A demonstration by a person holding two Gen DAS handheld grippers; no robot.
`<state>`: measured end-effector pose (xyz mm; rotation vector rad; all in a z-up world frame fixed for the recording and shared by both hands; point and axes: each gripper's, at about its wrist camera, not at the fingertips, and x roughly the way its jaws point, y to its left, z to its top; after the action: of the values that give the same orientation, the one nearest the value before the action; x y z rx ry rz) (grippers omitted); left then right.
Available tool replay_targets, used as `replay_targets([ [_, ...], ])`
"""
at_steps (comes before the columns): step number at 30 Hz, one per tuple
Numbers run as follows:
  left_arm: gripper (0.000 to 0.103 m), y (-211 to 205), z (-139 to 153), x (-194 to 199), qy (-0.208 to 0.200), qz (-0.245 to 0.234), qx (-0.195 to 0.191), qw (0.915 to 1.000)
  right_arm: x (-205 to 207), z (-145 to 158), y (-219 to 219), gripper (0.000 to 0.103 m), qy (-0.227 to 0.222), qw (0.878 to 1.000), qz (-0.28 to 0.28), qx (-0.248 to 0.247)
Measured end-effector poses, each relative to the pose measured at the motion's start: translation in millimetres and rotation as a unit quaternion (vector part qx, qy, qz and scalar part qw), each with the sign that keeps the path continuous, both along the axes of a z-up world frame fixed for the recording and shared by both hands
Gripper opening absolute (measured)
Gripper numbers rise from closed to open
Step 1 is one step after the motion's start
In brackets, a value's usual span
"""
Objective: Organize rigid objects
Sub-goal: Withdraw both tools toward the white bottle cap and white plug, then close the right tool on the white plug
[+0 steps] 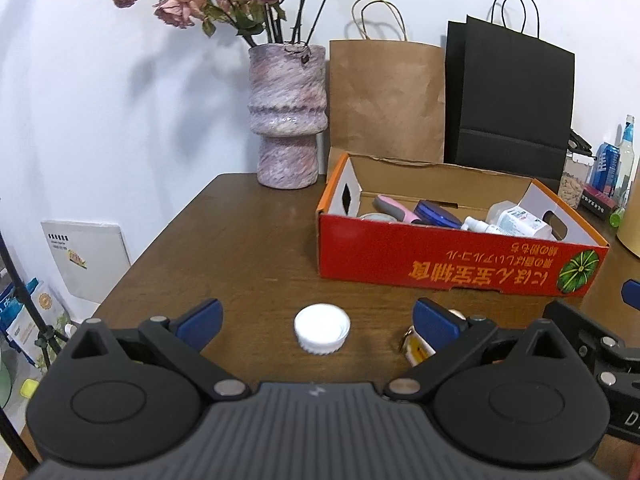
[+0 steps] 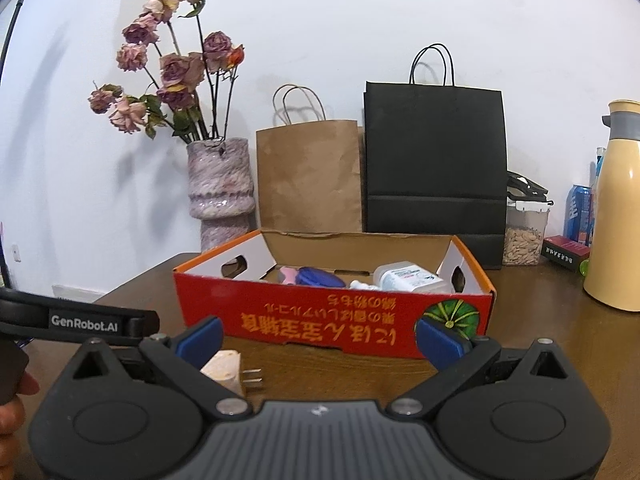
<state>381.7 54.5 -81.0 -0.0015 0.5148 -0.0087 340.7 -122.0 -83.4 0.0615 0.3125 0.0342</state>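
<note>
The left tongs were wide open and held nothing. A round white plastic cap with a ridged edge lay on the brown wooden bench between the two blue fingertips, touching neither. Just past the right fingertip lay a small cream and yellow thing, mostly hidden, so I could not tell what it was.

The right tongs were wide open too, and empty. A cream plug with two metal pins lay on the bench beside their left fingertip.

Farther back, toward the far edge of the bench, sat an open red cardboard box with orange writing. Inside it were a white bottle with a label, a dark blue flat thing and a pink and grey handle.

Behind the box stood a pink speckled vase with dried roses, a brown paper bag and a black paper bag. A tall cream jug stood near the right edge.
</note>
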Motion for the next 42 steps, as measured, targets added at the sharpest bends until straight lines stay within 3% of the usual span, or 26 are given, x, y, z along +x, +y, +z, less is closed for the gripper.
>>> replay_targets([
  [16,0.103,29.0,-10.7,-13.6,0.017,0.012,0.007,0.9998,-6.1,-4.3,26.5,0.103,0.030,0.999,0.033,-0.011],
  [31,0.103,42.4,-14.8,-4.0,0.024,0.022,0.008,0.9994,32.1,-16.9,52.7,0.103,0.103,0.990,0.085,-0.036],
  [42,0.103,46.9,-15.6,0.2,0.027,0.033,0.006,0.9991,68.9,-24.1,61.2,0.103,0.139,0.986,0.088,-0.040],
])
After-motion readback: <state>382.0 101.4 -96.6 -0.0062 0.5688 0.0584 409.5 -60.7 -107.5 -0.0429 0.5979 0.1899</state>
